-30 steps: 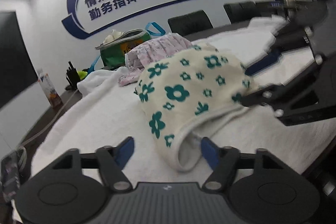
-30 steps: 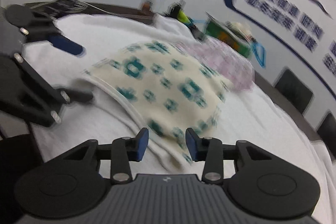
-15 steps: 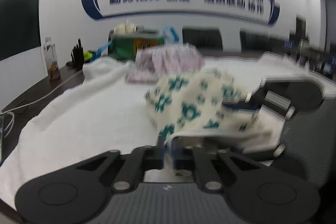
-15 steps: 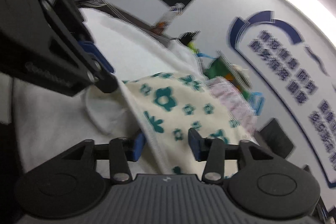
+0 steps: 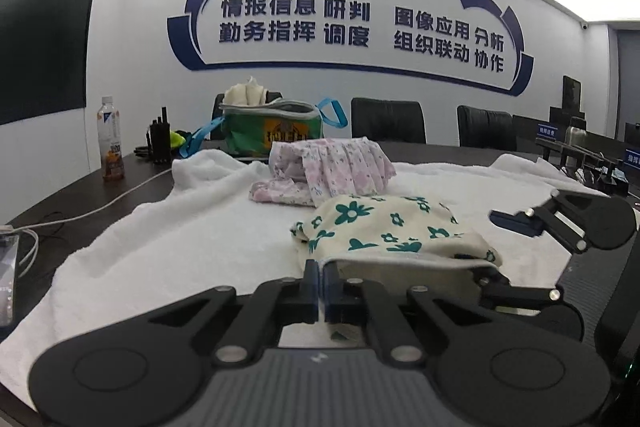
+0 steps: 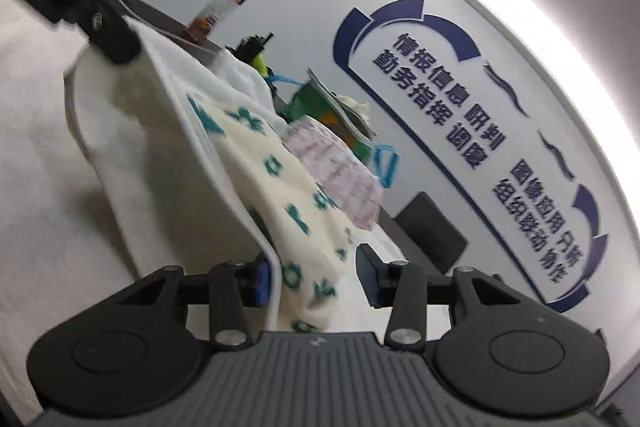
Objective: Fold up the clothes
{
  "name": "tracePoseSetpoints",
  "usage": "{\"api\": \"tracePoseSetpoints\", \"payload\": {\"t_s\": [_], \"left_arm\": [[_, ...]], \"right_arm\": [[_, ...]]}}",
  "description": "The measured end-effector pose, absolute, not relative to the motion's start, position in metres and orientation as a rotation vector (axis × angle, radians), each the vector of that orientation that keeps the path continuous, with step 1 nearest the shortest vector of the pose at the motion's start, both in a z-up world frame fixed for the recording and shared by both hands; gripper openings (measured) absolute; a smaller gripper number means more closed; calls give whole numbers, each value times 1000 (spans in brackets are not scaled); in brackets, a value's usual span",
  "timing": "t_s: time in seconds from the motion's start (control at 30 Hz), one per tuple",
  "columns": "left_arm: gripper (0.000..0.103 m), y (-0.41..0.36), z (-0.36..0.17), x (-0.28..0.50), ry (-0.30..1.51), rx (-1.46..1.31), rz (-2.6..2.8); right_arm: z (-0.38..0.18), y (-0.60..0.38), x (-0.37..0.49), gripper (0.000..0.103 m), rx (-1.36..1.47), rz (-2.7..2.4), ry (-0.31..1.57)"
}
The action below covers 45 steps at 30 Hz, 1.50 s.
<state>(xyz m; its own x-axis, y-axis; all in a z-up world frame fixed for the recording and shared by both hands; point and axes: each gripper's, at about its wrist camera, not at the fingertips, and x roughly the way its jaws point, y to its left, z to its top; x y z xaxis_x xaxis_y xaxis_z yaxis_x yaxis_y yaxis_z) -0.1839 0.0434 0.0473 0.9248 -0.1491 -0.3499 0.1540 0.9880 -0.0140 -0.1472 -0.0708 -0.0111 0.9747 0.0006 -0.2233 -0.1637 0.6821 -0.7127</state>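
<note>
A cream garment with teal flowers (image 5: 384, 227) lies on the white towel (image 5: 180, 239). Its near hem is lifted off the towel. My left gripper (image 5: 321, 279) is shut on that hem at its left end. In the right wrist view the garment (image 6: 248, 163) hangs from the left gripper (image 6: 116, 43) at the upper left, and its white-edged hem runs down between the fingers of my right gripper (image 6: 312, 273). Those fingers stand apart and open around the hem. The left wrist view shows the right gripper (image 5: 490, 247) at the hem's right end.
A pink floral garment (image 5: 332, 167) is heaped just behind the cream one. Farther back stand a green bag (image 5: 272, 127), a drink bottle (image 5: 110, 143) and a black radio (image 5: 160, 135). Black chairs (image 5: 388, 119) line the table's far side. A white cable (image 5: 100, 207) crosses the left.
My left gripper went from open to shut on the garment's hem and raised it. The right gripper swung in around the hem's other end and stayed open.
</note>
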Motion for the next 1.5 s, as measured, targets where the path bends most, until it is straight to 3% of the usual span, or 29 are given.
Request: {"api": "tracePoseSetpoints", "payload": {"t_s": [0.3, 0.4, 0.47, 0.5, 0.53, 0.57, 0.7, 0.77, 0.93, 1.17, 1.2, 1.23, 1.27, 1.3, 1.33, 1.5], "left_arm": [[1, 42, 43, -189, 378, 54, -141], [3, 29, 35, -193, 371, 103, -160], [16, 17, 28, -198, 353, 139, -169], [24, 11, 24, -199, 361, 143, -164], [45, 4, 19, -199, 373, 143, -156], [58, 0, 16, -201, 380, 126, -170], [62, -12, 11, -211, 369, 62, -254], [71, -21, 10, -214, 332, 86, -229], [71, -36, 4, -208, 286, 220, -90], [72, -17, -4, -192, 355, 200, 3], [72, -14, -3, -192, 360, 193, 0], [64, -12, -2, -192, 363, 187, -6], [42, -10, 0, -193, 366, 184, -16], [27, -8, 2, -194, 376, 178, -31], [1, -4, 6, -192, 398, 170, -45], [2, 21, 65, -179, 328, 142, -175]], "right_arm": [[-18, -87, -163, 42, -822, -7, 241], [-8, -96, -172, 25, -730, 15, 287], [2, -103, -177, 6, -638, 36, 322], [9, -108, -180, 2, -587, 51, 328], [17, -112, -183, 2, -537, 67, 330], [25, -117, -185, 2, -487, 83, 330], [45, -120, -195, 2, -447, 126, 290], [48, -116, -196, 2, -466, 139, 274], [52, -114, -205, 2, -491, 144, 245], [56, -121, -210, 2, -487, 100, 236], [55, -124, -211, 2, -482, 93, 240], [55, -126, -211, 2, -477, 88, 246], [52, -127, -211, 2, -477, 84, 256], [49, -128, -209, 2, -479, 82, 269], [45, -129, -208, 2, -487, 82, 286], [45, -132, -202, 2, -513, 98, 295]]}}
